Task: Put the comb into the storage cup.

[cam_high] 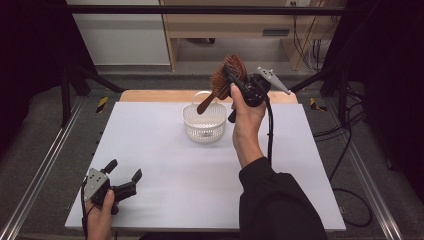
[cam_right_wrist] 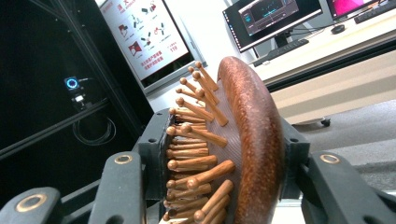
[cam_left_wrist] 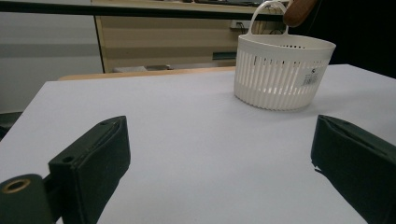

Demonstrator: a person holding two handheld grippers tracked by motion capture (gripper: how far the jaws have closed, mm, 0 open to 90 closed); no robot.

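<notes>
A brown wooden hairbrush [cam_high: 223,79] hangs in the air above a white slatted basket [cam_high: 204,123], its handle pointing down toward the basket's opening. My right gripper [cam_high: 233,75] is shut on the brush head, high over the table's far middle. In the right gripper view the jaws clamp the brush head [cam_right_wrist: 233,154], wooden pins on one side and the smooth back on the other. My left gripper [cam_high: 123,171] rests low at the table's near left corner, open and holding nothing. Its view looks across the table at the basket [cam_left_wrist: 280,74], with the brush handle tip [cam_left_wrist: 299,11] above the rim.
The white tabletop [cam_high: 165,165] spreads between the basket and the near edge. Dark metal frame rails [cam_high: 45,170] run along both sides. A wooden shelf unit [cam_high: 230,25] and cables stand on the floor beyond the table.
</notes>
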